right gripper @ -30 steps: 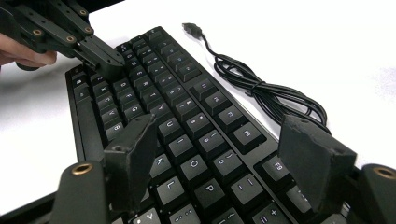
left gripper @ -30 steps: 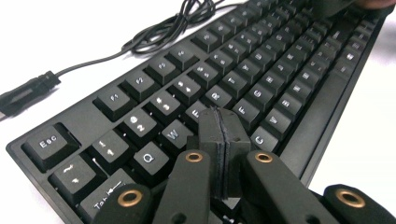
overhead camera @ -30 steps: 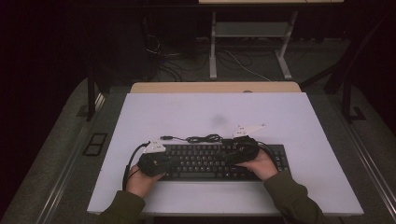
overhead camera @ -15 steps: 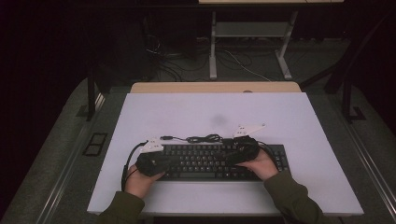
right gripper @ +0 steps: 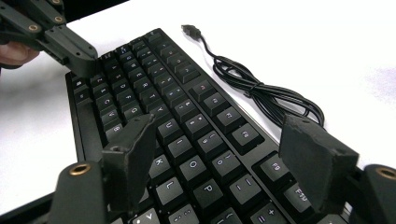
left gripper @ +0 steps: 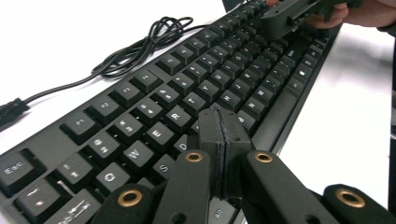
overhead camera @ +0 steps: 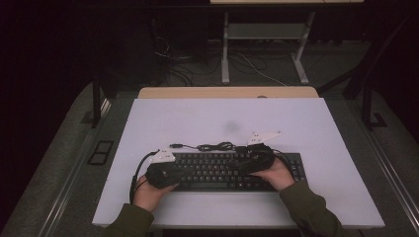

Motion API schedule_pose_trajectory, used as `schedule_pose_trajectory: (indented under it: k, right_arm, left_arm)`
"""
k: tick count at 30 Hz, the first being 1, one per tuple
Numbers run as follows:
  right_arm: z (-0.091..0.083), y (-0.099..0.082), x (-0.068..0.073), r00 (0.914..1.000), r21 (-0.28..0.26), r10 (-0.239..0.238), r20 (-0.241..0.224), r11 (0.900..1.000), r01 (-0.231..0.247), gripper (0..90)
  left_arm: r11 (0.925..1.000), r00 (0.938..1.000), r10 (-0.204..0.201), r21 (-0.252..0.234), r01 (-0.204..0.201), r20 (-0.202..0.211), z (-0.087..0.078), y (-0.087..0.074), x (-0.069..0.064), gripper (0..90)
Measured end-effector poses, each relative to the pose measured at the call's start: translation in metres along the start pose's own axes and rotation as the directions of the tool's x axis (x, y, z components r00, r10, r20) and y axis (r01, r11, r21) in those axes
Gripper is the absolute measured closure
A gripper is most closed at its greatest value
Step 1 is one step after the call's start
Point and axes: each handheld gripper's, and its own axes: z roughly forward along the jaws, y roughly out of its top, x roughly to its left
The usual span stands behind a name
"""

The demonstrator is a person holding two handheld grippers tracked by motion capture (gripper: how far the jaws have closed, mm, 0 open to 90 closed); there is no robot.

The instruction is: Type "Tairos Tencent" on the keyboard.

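A black keyboard lies across the near half of the white table, its letter keys plain in the left gripper view and the right gripper view. Over its left end my left gripper is shut, jaws pressed flat together with nothing between them, tips low over the letter keys. My right gripper hovers above the right end, jaws standing wide apart and empty. Each gripper shows at the far end in the other's view, the right one and the left one.
The keyboard's black cable lies coiled on the table just behind it, its plug loose at the left. Bare white table stretches beyond. A wooden strip borders the far edge.
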Motion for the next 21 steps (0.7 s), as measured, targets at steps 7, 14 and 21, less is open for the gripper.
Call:
schedule_pose_trajectory:
  k: [7, 14, 21]
  right_arm:
    - [0.002, 0.000, 0.000, 1.0000, 0.004, 0.004, -0.007, 1.0000, -0.004, 16.3]
    - [0.003, -0.001, -0.001, 1.0000, 0.004, 0.000, -0.001, 1.0000, 0.000, 14.9]
    - [0.003, -0.001, -0.001, 1.0000, 0.006, -0.001, 0.001, 1.0000, 0.001, 14.9]
  left_arm:
    - [0.9997, 0.9993, 0.018, 0.017, -0.019, 0.034, 0.004, 0.001, -0.005, 88.9]
    - [0.9991, 0.9977, 0.027, 0.029, -0.029, 0.062, 0.009, 0.001, -0.008, 88.9]
    - [0.9983, 0.9961, 0.034, 0.044, -0.037, 0.082, 0.016, 0.001, -0.013, 88.9]
